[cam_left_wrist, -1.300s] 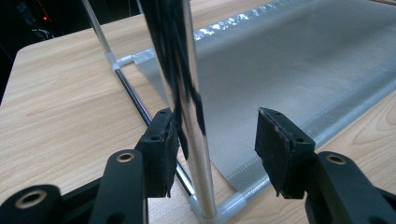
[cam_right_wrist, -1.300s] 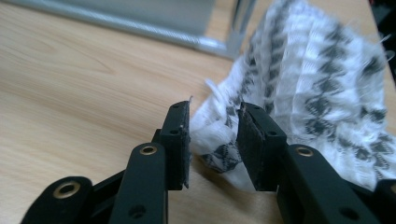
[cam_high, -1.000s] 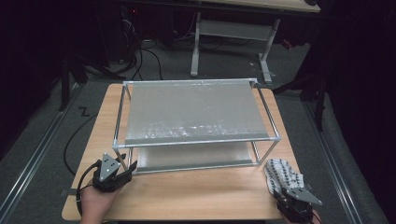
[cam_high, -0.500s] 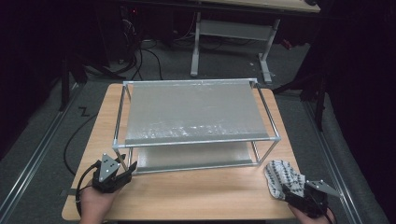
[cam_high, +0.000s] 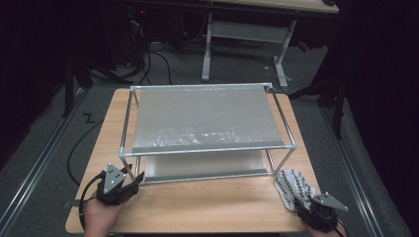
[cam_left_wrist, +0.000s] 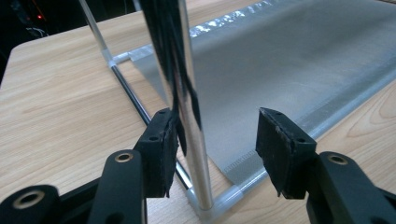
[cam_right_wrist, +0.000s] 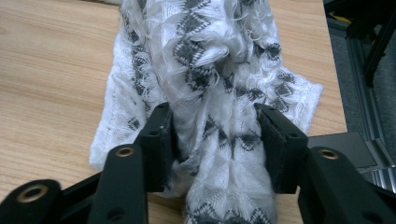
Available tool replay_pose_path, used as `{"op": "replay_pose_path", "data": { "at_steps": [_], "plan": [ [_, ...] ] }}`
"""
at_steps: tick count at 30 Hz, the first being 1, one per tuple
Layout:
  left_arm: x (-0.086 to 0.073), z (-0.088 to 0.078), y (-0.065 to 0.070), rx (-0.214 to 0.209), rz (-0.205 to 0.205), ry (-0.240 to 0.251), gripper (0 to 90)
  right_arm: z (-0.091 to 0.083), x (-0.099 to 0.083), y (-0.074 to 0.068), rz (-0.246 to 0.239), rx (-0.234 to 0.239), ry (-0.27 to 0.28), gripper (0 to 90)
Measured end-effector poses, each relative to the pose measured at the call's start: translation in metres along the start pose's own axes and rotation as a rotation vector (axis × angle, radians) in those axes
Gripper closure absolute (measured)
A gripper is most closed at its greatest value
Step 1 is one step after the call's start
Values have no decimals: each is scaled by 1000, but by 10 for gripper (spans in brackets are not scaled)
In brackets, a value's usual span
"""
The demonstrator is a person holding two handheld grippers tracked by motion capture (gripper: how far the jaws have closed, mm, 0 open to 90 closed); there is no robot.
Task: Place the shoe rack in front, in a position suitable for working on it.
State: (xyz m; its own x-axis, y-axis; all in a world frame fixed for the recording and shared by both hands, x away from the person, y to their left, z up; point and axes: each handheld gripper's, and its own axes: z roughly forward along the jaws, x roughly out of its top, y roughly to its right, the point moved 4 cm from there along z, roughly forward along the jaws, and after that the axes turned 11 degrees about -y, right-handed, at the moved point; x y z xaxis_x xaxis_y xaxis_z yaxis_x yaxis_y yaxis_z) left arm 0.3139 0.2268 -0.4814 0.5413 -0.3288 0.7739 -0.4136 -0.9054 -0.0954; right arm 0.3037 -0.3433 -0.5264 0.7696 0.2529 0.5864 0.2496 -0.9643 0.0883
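1. I count one table (cam_high: 197, 207), wooden; one metal rack (cam_high: 207, 148) stands on it, with two mesh shelves, an upper and a lower; four upright posts carry them.
2. I see one cloth (cam_high: 292, 185), white with a dark zigzag pattern; it lies bunched on the table's near right corner, just beside the rack's near right post.
3. I have two grippers, one in each hand.
4. My right gripper (cam_right_wrist: 215, 140) sits at the cloth's near end; its jaws have just been closing, with a thick fold of the cloth between them; both pads press into the fabric, so it is pinching the cloth.
5. My left gripper (cam_left_wrist: 217, 140) rests at the table's near left, at the rack's near left post (cam_left_wrist: 191, 116); its jaws stand spread; the post rises between them, close against the left pad; the right pad is well clear.
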Motion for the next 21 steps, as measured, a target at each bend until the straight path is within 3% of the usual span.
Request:
{"op": "replay_pose_path", "data": {
  "at_steps": [4,7,9,12,16,17,18,19,20,21],
  "plan": [
    [1,1,0,-4,1,5,495,-1,-1,-2,-19,11,-1,742],
    [1,-1,0,-5,1,10,502,-2,1,-2,-20,13,-6,765],
    [2,-2,0,-2,1,16,512,-13,4,-6,-43,20,37,772],
    [2,-8,-2,3,-12,37,542,-32,12,-20,-71,55,105,772],
    [2,-9,-5,9,-30,45,555,-53,27,-50,-145,99,194,770],
    [2,-9,-5,9,-30,45,555,-53,27,-50,-145,99,194,770],
    [1,-9,-5,19,-30,45,551,-55,37,-64,-163,113,224,770],
    [1,-9,-5,19,-30,45,542,-55,37,-64,-163,113,224,770],
    [2,-9,-3,35,-12,43,531,-48,49,-78,-164,125,235,770],
    [2,-9,-3,35,-12,43,530,-48,49,-78,-164,125,235,770]
  ]
}}
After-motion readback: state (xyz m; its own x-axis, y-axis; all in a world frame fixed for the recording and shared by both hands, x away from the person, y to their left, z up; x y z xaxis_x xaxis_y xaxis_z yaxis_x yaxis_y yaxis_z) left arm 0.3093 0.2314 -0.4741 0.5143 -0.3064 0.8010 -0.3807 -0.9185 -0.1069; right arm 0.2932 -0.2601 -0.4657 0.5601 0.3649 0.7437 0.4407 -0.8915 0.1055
